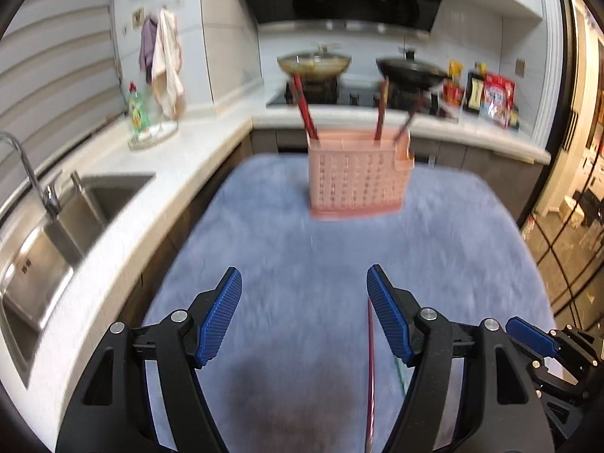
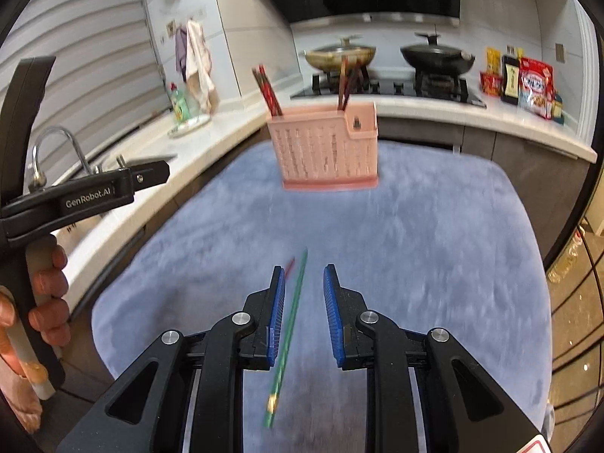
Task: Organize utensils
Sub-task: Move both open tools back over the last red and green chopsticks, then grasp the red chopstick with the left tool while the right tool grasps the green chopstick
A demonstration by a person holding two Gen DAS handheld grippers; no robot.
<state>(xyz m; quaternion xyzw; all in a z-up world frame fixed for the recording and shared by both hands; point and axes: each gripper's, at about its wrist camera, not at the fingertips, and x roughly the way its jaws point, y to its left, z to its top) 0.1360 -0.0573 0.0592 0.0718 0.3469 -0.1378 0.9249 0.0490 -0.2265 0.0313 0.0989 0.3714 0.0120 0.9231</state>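
Observation:
A pink perforated utensil holder (image 1: 358, 173) stands on the far part of a blue-grey cloth (image 1: 302, 256), with several dark red chopsticks (image 1: 305, 113) upright in it. It also shows in the right wrist view (image 2: 324, 151). My left gripper (image 1: 304, 287) is open and empty above the cloth; a red chopstick (image 1: 370, 370) lies just inside its right finger. My right gripper (image 2: 304, 283) is open, with a green chopstick (image 2: 288, 336) lying on the cloth between its fingers near the left pad (image 2: 277, 313). A red chopstick tip (image 2: 289, 264) shows beside it.
A steel sink (image 1: 56, 241) and tap (image 1: 30, 173) are on the counter at left, with a green soap bottle (image 1: 137, 109). A stove with two pans (image 1: 313, 64) and food packets (image 1: 498, 100) line the back counter. The left gripper's body (image 2: 75, 196) shows at the left of the right wrist view.

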